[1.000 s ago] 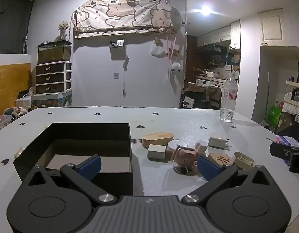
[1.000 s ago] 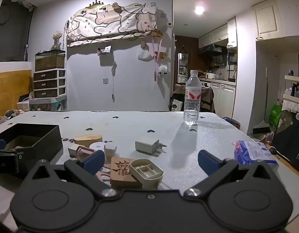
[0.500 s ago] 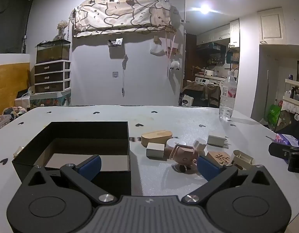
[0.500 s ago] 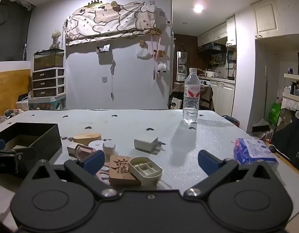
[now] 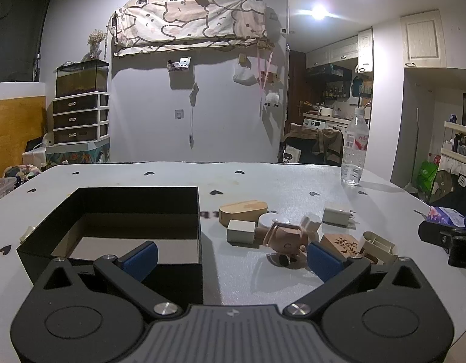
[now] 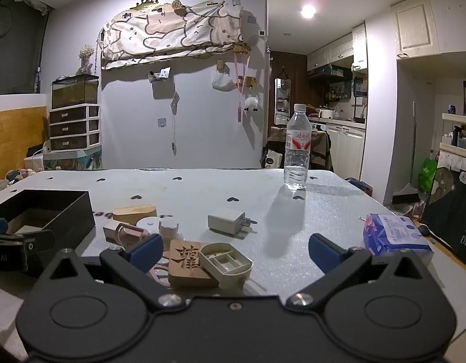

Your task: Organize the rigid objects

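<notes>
An empty black box (image 5: 148, 193) stands on the table at the left, also seen in the right wrist view as the black box (image 6: 66, 208). Right of it lies a cluster: a wooden oval block (image 5: 243, 210), a small white cube (image 5: 241, 231), a pink clip-like piece (image 5: 285, 239), a white plug adapter (image 6: 228, 220), a carved wooden tile (image 6: 187, 260) and a beige plastic insert (image 6: 225, 260). My left gripper (image 5: 231, 258) is open, its left finger before the box. My right gripper (image 6: 234, 249) is open just behind the tile and insert.
A water bottle (image 6: 298, 148) stands at the far right of the white table (image 6: 202, 187). A blue tissue pack (image 6: 394, 236) lies near the right edge. Drawers with a tank (image 5: 80, 103) stand against the wall behind.
Both views have shifted only slightly; the objects sit a touch lower and closer. Nothing was grasped or released.
</notes>
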### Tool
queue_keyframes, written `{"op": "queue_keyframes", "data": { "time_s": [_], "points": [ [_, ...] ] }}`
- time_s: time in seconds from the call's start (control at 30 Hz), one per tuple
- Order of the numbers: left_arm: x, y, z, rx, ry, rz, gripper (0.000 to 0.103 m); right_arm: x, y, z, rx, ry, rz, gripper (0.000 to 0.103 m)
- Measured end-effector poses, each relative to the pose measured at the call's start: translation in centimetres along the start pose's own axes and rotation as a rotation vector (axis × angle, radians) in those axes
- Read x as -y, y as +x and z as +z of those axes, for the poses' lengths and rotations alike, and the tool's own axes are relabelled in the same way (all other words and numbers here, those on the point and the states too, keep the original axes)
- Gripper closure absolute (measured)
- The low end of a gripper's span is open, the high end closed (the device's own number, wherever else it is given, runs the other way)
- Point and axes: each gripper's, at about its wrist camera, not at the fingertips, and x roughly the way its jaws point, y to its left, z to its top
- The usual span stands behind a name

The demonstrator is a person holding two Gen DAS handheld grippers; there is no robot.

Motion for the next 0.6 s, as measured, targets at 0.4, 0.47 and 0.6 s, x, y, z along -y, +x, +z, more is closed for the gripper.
{"op": "queue_keyframes", "data": {
  "time_s": [0.4, 0.47, 0.6],
  "points": [
    [-0.03, 0.0, 0.04, -0.003, 0.001, 0.0, 0.0, 0.28, 0.63, -0.53, -0.003, 0.0, 0.0, 0.0],
    [-0.03, -0.02, 0.06, -0.003, 0.001, 0.0, 0.0, 0.2, 0.47, -0.38, -0.003, 0.001, 0.0, 0.0],
    [0.01, 0.08, -0.01, -0.004, 0.0, 0.001, 0.0, 0.14, 0.34, -0.26, -0.005, 0.0, -0.001, 0.0]
  ]
}}
